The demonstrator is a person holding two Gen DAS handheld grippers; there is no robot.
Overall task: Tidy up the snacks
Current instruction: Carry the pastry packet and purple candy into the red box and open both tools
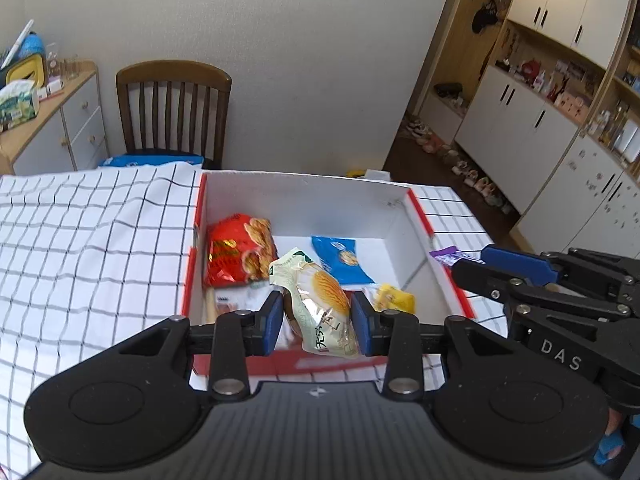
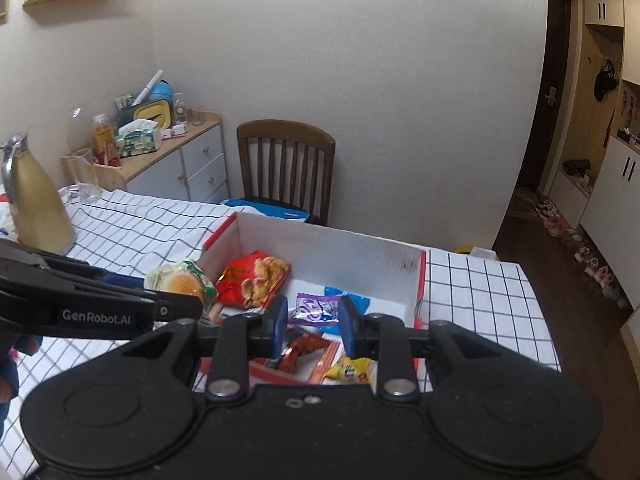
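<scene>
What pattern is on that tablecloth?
The tablecloth is white with a thin black grid of squares, clearest in the left wrist view.

The pale green crinkled cracker packet (image 1: 320,304) hides the white cardboard box's (image 1: 304,196) floor behind it. The small purple foil sachet (image 2: 314,309) is blurred, print unreadable. The yellow wrapped sweet (image 2: 352,369) sits half hidden behind the right gripper (image 2: 313,326).
</scene>
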